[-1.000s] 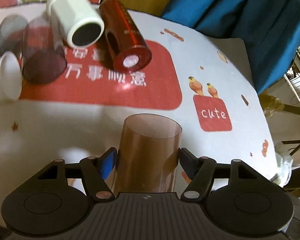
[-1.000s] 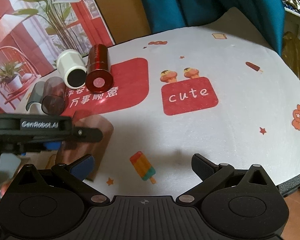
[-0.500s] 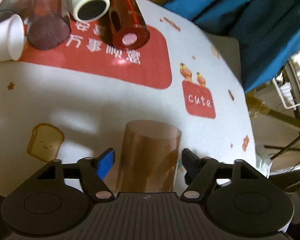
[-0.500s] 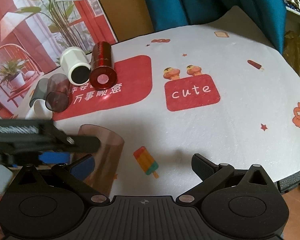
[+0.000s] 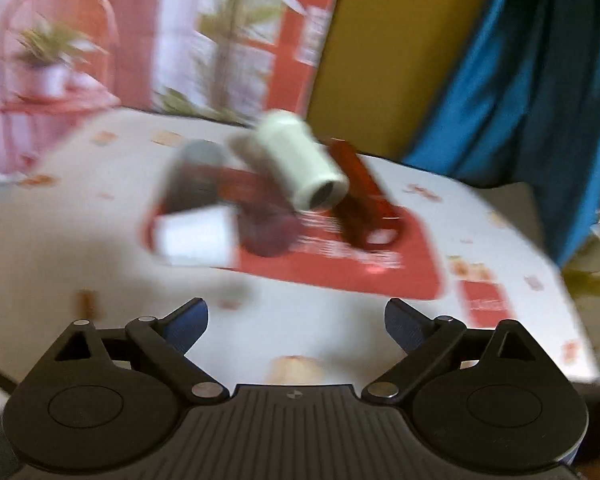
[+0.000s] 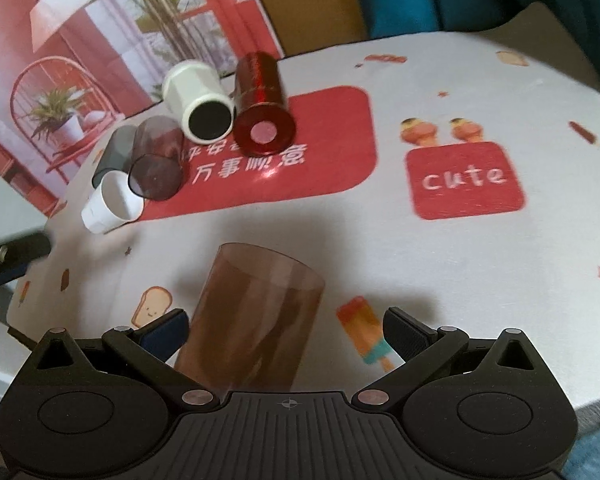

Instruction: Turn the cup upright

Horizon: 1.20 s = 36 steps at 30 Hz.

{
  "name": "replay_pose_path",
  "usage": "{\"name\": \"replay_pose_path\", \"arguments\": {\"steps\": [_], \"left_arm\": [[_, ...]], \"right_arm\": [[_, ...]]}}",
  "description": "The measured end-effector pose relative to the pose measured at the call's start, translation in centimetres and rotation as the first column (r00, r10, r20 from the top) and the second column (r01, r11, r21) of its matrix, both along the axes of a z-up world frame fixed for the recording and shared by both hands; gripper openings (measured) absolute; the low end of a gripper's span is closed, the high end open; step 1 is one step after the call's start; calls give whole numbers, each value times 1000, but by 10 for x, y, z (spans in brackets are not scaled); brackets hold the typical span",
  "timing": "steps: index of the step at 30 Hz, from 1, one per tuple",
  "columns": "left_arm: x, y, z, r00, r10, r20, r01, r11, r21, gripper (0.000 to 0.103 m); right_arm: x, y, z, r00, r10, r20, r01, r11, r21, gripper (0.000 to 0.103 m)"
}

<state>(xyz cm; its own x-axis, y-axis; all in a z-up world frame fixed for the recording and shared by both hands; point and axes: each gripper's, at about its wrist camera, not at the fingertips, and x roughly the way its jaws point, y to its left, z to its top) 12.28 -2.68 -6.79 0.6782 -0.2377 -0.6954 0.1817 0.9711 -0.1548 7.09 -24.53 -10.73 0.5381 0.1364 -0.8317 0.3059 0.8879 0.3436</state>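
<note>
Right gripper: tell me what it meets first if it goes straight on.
The brown translucent cup, most likely: it stands upright just ahead of the right gripper, left of centre between the open jaws. Depth is uncertain; the gripper could also pass right of it.

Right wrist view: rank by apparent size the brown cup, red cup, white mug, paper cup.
1. Brown cup, though it's nearest the camera.
2-3. Red cup and white mug: too alike to rank.
4. Paper cup.
</note>
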Motion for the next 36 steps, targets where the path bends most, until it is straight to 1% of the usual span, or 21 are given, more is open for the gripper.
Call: {"name": "replay_pose_path", "arguments": {"steps": [3, 5, 6, 7, 9, 11, 13, 16, 18, 20, 22, 25, 27, 29, 36], "left_arm": [[-10, 20, -8, 997, 56, 48, -61, 993, 101, 97], [-11, 30, -13, 995, 91, 42, -96, 986, 138, 98], [-8, 35, -16, 993, 112, 28, -115, 983, 146, 98], [-7, 41, -18, 991, 132, 11, -133, 981, 142, 98], [-8, 50, -24, 985, 172, -14, -170, 979, 108, 98], [-9, 56, -28, 979, 204, -19, -202, 976, 77, 99], [-10, 58, -35, 975, 220, -25, -218, 973, 73, 99], [-14, 61, -45, 977, 199, -74, -195, 979, 59, 99], [-8, 63, -50, 977, 194, -91, -190, 981, 48, 99], [-9, 62, -54, 978, 189, -94, -185, 981, 50, 99], [-10, 58, -55, 982, 167, -92, -162, 985, 56, 99], [-13, 54, -55, 987, 137, -78, -132, 989, 68, 99], [-14, 55, -54, 988, 137, -71, -132, 989, 66, 99], [-19, 57, -54, 987, 147, -71, -143, 988, 61, 99], [-21, 59, -53, 984, 158, -82, -153, 986, 70, 99]], "right_arm": [[16, 6, -6, 1000, 4, -18, -3, 1000, 15, 103], [26, 12, -9, 1000, 15, -28, -15, 1000, 7, 102], [30, 14, -11, 999, 18, -34, -18, 1000, 7, 100], [34, 16, -12, 999, 20, -42, -20, 1000, 9, 99], [39, 19, -13, 998, 27, -52, -26, 1000, 17, 96], [40, 24, -11, 998, 40, -51, -39, 999, 18, 96], [41, 27, -10, 997, 48, -54, -48, 999, 13, 96], [42, 28, -11, 997, 36, -64, -35, 999, 18, 94], [42, 28, -13, 998, 24, -66, -22, 999, 27, 91], [41, 28, -14, 998, 13, -68, -11, 999, 31, 88], [39, 28, -16, 998, 3, -68, -1, 1000, 31, 86], [36, 27, -16, 998, -13, -59, 14, 1000, 21, 80], [33, 26, -16, 998, -22, -52, 23, 1000, 20, 75], [30, 26, -16, 999, -23, -40, 24, 1000, 15, 72], [23, 26, -16, 999, -28, -16, 28, 1000, 13, 71]]}}
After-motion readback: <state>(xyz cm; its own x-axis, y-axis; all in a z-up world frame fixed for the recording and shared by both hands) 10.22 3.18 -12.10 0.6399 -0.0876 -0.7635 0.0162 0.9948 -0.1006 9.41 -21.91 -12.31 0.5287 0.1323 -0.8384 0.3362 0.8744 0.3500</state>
